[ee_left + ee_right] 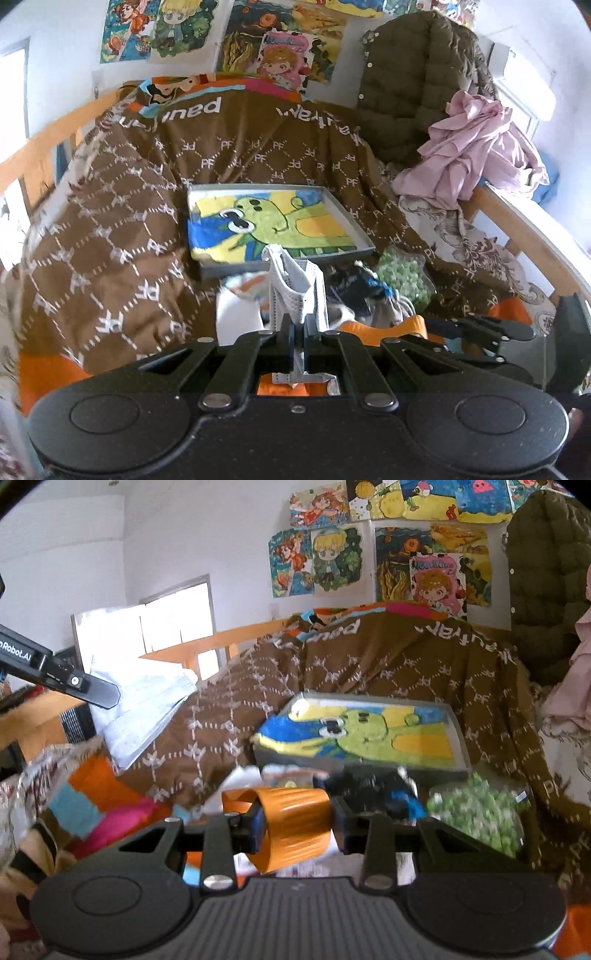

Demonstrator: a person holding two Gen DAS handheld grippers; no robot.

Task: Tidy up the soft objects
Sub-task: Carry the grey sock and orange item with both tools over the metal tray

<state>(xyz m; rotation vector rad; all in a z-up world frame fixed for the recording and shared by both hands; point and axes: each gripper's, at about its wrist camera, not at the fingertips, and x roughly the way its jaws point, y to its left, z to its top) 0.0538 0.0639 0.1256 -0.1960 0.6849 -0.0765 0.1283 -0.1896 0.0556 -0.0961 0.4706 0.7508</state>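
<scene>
Towel [271, 227], printed with a green cartoon animal, is laid flat inside the grey tray [364, 242] on the brown blanket [122, 221]. A pale face mask [295, 291] is pinched in the closed left gripper [297, 328]. An orange roll [295, 825] is clamped by the right gripper [297, 827], just before the tray.

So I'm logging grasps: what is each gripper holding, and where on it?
Left gripper pinches a white perforated cloth by its lower end. Right gripper clamps an orange ribbed roll across its sides.
</scene>
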